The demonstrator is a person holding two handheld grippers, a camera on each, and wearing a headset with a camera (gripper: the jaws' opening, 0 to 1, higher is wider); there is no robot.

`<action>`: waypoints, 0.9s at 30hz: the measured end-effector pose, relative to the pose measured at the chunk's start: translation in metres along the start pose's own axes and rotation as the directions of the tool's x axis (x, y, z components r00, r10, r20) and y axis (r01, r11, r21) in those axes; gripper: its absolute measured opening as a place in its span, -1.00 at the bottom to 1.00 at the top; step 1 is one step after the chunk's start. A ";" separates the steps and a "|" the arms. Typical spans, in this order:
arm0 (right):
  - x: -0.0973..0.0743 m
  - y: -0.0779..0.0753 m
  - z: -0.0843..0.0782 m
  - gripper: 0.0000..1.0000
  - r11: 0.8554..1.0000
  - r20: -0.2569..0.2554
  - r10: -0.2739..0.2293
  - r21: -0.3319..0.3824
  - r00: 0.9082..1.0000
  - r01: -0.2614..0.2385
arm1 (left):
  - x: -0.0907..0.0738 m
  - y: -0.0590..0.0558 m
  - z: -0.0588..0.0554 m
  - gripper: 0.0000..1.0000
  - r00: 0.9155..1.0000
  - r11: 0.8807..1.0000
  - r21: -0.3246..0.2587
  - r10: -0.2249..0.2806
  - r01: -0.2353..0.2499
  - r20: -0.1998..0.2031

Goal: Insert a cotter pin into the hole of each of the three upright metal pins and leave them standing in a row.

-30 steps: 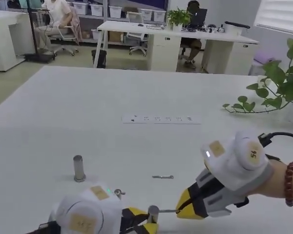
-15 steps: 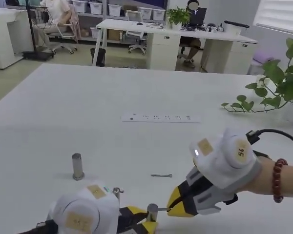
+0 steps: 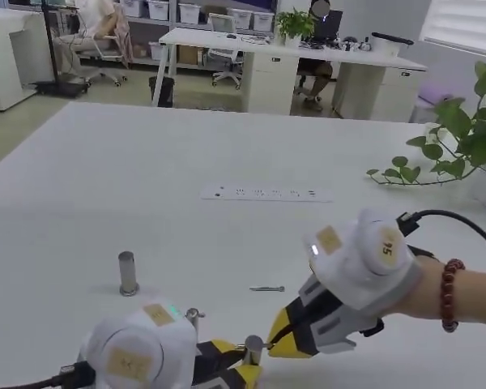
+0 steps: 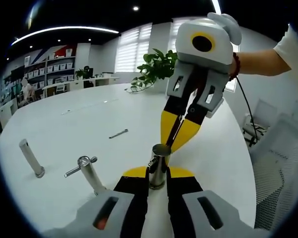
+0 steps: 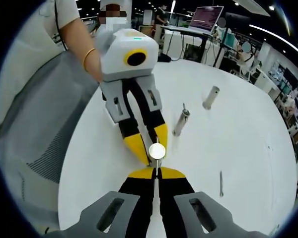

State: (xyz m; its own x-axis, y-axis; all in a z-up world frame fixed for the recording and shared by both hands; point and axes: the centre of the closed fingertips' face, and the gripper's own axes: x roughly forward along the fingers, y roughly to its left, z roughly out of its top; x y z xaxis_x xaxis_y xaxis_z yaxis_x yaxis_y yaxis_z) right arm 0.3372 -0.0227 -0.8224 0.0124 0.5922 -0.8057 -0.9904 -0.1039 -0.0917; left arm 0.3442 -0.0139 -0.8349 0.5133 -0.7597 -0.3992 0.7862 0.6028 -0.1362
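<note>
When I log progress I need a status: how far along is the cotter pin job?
Done: the middle pin has a cotter pin through its hole. In hand: the left tongs grip the near pin, and the right tongs, shut on a second cotter pin, hold it at that pin's top. Left: the far pin is bare; a loose cotter pin lies on the table.

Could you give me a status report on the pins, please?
Left tongs shut on upright pin. Right tongs shut, tips at its top. Cottered pin and bare pin stand nearby; loose cotter pin lies clear.
</note>
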 end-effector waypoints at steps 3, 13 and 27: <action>0.001 0.000 0.002 -0.94 1.000 0.001 0.002 0.002 1.000 -0.002 | 0.000 0.000 0.000 -0.77 1.000 1.000 -0.004 -0.001 0.001 0.003; 0.003 0.000 -0.002 -0.82 0.999 -0.010 -0.014 0.037 1.000 0.015 | 0.001 0.001 0.000 -0.77 1.000 1.000 -0.016 0.000 0.001 0.008; -0.004 -0.001 -0.005 -0.91 0.997 0.007 -0.049 0.066 0.999 0.048 | 0.002 0.000 0.000 -0.76 1.000 0.999 -0.036 -0.006 0.006 0.016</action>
State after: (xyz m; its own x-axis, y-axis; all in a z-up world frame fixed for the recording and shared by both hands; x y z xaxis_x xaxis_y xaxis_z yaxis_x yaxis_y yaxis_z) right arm 0.3392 -0.0289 -0.8218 0.0598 0.6025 -0.7958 -0.9956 -0.0220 -0.0915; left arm 0.3452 -0.0147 -0.8359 0.5141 -0.7668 -0.3843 0.7764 0.6065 -0.1715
